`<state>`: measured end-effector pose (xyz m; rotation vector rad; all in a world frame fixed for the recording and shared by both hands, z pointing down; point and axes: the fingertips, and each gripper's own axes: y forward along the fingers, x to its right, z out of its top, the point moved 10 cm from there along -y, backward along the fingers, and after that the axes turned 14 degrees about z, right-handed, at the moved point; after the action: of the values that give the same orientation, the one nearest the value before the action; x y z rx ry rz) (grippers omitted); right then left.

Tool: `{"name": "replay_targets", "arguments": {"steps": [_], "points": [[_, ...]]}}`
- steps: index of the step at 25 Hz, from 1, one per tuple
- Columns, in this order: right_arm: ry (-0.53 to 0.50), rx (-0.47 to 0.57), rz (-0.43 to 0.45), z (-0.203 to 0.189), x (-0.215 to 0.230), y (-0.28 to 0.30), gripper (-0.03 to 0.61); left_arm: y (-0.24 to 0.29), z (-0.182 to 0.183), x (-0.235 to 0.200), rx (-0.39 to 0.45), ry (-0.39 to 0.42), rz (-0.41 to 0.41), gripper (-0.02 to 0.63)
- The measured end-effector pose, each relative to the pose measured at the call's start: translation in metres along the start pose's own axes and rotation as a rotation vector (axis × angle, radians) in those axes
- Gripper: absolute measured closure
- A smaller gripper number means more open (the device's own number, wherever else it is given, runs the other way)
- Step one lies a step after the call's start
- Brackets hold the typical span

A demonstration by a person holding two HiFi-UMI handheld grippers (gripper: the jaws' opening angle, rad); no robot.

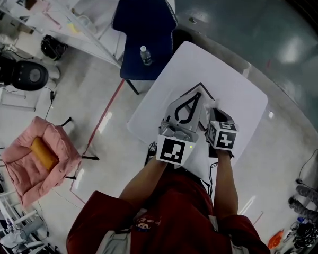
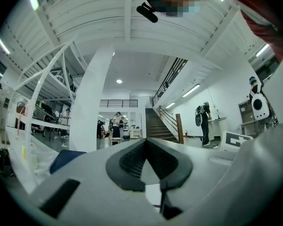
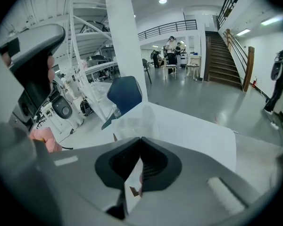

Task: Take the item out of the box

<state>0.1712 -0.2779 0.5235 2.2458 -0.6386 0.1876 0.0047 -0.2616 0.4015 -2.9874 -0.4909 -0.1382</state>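
Tabletop (image 3: 198,131), white and mostly bare, is filling the ground in front of the person, who is standing at its near edge and reaching both tools forward side by side. Beyond the far edge a blue chair (image 1: 148,30) is standing. Off to the left a pink seat (image 1: 21,163) is carrying an orange cushion (image 1: 42,151), well apart from the work. On the table, a pale see-through box (image 3: 132,119) is sitting straight ahead of the right gripper (image 3: 140,139), just past its tips, and that is the relation the coming move is hanging on. The left gripper (image 2: 146,140) is pointing out over the table toward the hall, and its own view is not taking in the box at all, so the right one is looking like the nearer tool. Both grippers are showing their jaws pressed tip to tip with nothing gripped, so either will probably be needing to spread before reaching in. The box walls are blurring whatever is lying inside, so neither the item nor the way the box's long side is running is readable. Smallest, a water bottle (image 1: 144,55) is standing upright on the blue chair's seat.
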Motion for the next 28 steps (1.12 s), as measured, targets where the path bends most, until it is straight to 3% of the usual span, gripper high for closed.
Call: {"name": "replay_targets", "arguments": {"steps": [14, 28], "points": [[-0.059, 0.138, 0.016, -0.009, -0.004, -0.067, 0.575, -0.036, 0.026, 0.042, 0.073, -0.011, 0.066, 0.612], [-0.119, 0.305, 0.033, -0.008, -0.016, -0.139, 0.575, -0.071, 0.051, 0.076, 0.069, -0.059, 0.098, 0.612]]}}
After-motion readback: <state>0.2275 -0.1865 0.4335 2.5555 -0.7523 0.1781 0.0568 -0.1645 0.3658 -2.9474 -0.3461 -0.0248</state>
